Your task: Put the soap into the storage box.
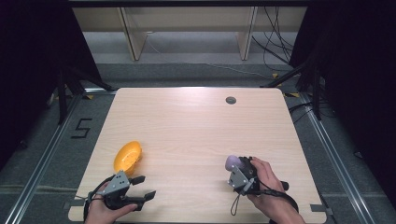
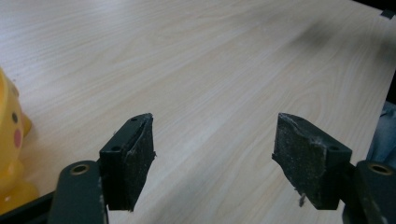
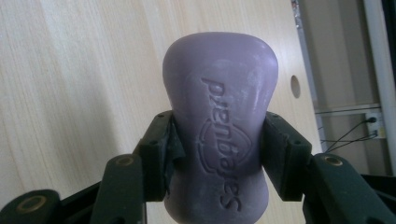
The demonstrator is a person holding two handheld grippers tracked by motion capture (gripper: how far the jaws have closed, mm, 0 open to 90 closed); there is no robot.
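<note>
Right gripper view: purple soap bar (image 3: 219, 140), embossed lettering facing the camera, is clamped at its waist between the two black jaws of the right hand-held gripper (image 3: 218, 154); pads press on both flanks, bar stands clear of the wood below. High view places that right hand-held gripper (image 1: 239, 169) near the bench's (image 1: 196, 121) front edge, right of centre, with the bar's rounded end (image 1: 232, 162) poking out toward the left. Left hand-held gripper (image 1: 142, 186) sits by the front-left corner, jaws well apart, nothing between them; left gripper view confirms bare wood between the pads (image 2: 135, 158).

Step judged: carry phase, bar lifted and in transit. Likely goal is the yellow dish (image 1: 127, 156) near the left edge, just beyond the left hand-held gripper. Next move calls for a level sweep leftward, then lowering over the dish before the jaws part.

Left gripper view adds a cartoon face on the yellow dish (image 2: 11, 154); high view alone gives the spacing between bar and dish: well apart.
</note>
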